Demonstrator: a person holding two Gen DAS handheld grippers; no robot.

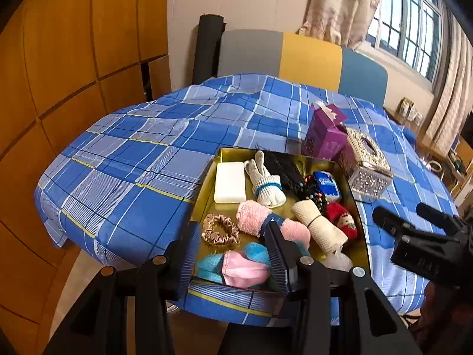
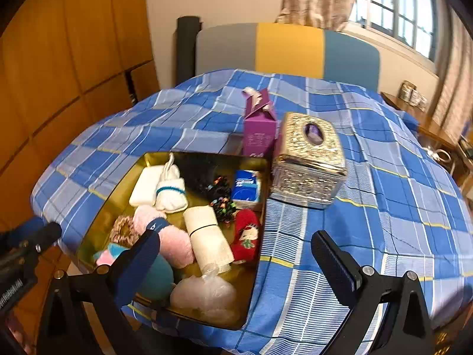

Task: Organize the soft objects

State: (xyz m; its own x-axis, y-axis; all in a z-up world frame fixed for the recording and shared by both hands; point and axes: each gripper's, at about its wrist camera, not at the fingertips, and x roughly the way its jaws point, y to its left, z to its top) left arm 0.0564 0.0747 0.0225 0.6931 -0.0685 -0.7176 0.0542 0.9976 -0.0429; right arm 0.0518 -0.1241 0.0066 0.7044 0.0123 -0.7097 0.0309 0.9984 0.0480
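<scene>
A gold tray (image 1: 205, 183) (image 2: 112, 204) sits on the blue checked bedspread and holds several soft things. Among them are a pink towel roll (image 1: 251, 217) (image 2: 174, 245), a cream roll (image 1: 320, 224) (image 2: 207, 236), a white glove bundle (image 1: 266, 185), a red doll (image 1: 344, 220) (image 2: 246, 236), a tan scrunchie (image 1: 220, 230), a pink and teal cloth (image 1: 236, 266) and a clear bag (image 2: 204, 295). My left gripper (image 1: 232, 227) (image 2: 44, 233) hovers at the tray's near left corner, jaws partly apart, holding nothing. My right gripper (image 2: 236, 236) (image 1: 403, 211) stands wide open over the tray's right edge, empty.
A purple tissue box (image 1: 325, 136) (image 2: 260, 130) and a silver ornate tissue box (image 1: 366, 165) (image 2: 310, 159) stand just behind the tray's far right. A striped headboard (image 1: 295, 59) and a wooden wardrobe (image 1: 74, 59) border the bed. Bare bedspread (image 2: 369, 207) lies right of the tray.
</scene>
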